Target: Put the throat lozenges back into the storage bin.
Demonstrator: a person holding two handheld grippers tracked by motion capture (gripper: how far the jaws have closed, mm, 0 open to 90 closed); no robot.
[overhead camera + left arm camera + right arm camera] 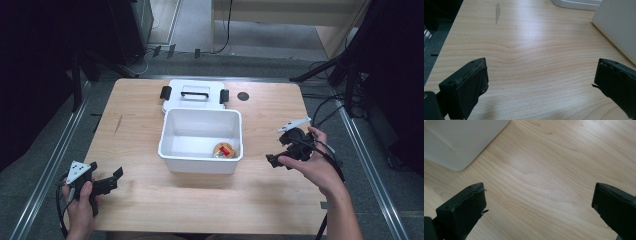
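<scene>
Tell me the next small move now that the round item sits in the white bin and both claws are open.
Probably reach the right claw toward the lid behind the white bin. The round item already lies inside, both claws are empty, and the lid lies flat on the table, off the bin.

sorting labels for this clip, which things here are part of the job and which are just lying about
Part of the job:
white bin
small round item inside it
lid behind the bin
left gripper and right gripper, jaws open

Lying about:
black disc on the table
</scene>
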